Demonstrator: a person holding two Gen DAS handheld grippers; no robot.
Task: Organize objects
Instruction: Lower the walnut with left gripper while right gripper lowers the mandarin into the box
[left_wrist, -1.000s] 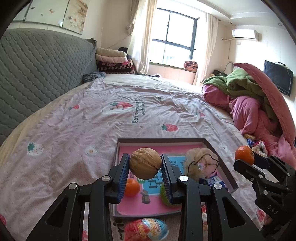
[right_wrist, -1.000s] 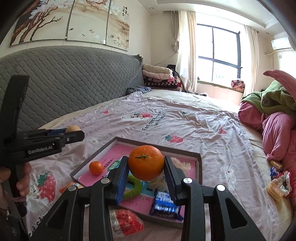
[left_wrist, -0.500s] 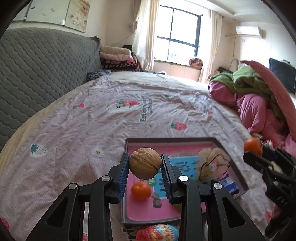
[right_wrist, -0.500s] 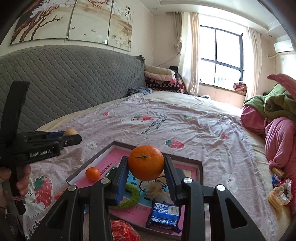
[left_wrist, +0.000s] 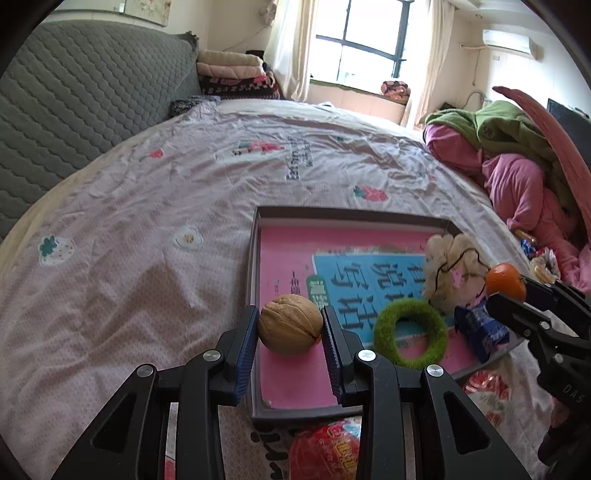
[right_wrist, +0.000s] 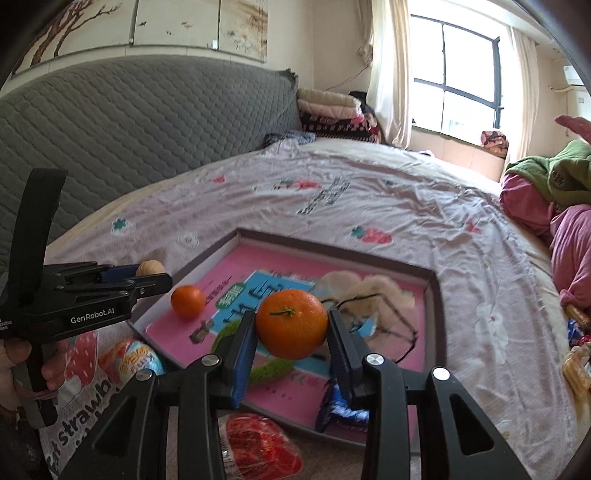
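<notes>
My left gripper (left_wrist: 290, 326) is shut on a walnut (left_wrist: 290, 324) and holds it over the near left corner of the grey tray (left_wrist: 351, 214) with a pink liner. My right gripper (right_wrist: 291, 328) is shut on an orange (right_wrist: 291, 324) above the tray (right_wrist: 332, 251); it shows at the right of the left wrist view (left_wrist: 505, 281). In the tray lie a small orange (right_wrist: 187, 301), a green fuzzy ring (left_wrist: 410, 334), a cream plush bundle with black cord (left_wrist: 452, 264) and a blue snack packet (left_wrist: 480, 328). The left gripper with the walnut also shows in the right wrist view (right_wrist: 149, 267).
The tray sits on a pink strawberry-print bedsheet (left_wrist: 147, 229). Red snack packets (left_wrist: 325, 450) (right_wrist: 258, 443) and a colourful toy egg (right_wrist: 135, 363) lie by the tray's near edge. A pile of pink and green quilts (left_wrist: 517, 166) is at the right, a grey headboard (right_wrist: 129, 129) at the left.
My left gripper has lowered and tilted down over the tray's near left corner with the walnut. My right gripper has moved lower and closer over the tray with the orange.
</notes>
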